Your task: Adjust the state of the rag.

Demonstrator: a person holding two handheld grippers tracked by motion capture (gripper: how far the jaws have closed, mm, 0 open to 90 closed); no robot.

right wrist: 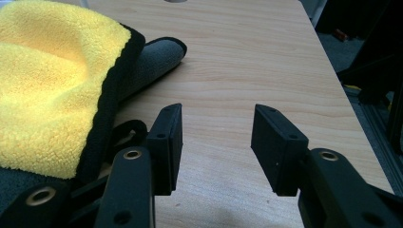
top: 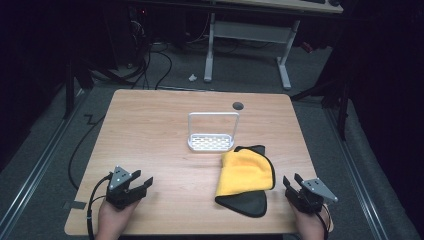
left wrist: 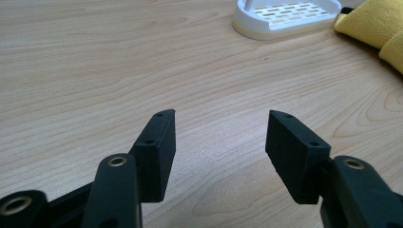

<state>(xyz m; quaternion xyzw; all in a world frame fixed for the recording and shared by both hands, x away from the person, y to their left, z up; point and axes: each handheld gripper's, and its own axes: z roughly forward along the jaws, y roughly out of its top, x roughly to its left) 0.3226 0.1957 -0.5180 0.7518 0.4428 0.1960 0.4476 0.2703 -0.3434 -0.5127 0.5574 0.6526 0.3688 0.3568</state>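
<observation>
Both grippers rest at the near table (top: 150,130) edge, jaws wide and empty. The yellow cloth (top: 246,172) lies folded just beside the right gripper (top: 295,186), before the white rack (top: 212,142). Recommended: right gripper takes the cloth's black-trimmed edge low; left gripper (top: 141,181) approaches level.

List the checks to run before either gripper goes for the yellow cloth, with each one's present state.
1. Left gripper open, nothing between its jaws: ok.
2. Right gripper open, nothing between its jaws: ok.
3. Yellow cloth lies on the table, free of both grippers: ok.
4. Cloth edge within easy reach of the right gripper: ok, it lies just beside it.
5. White rack apart from the cloth: cannot tell, the cloth's far edge lies very close.
</observation>
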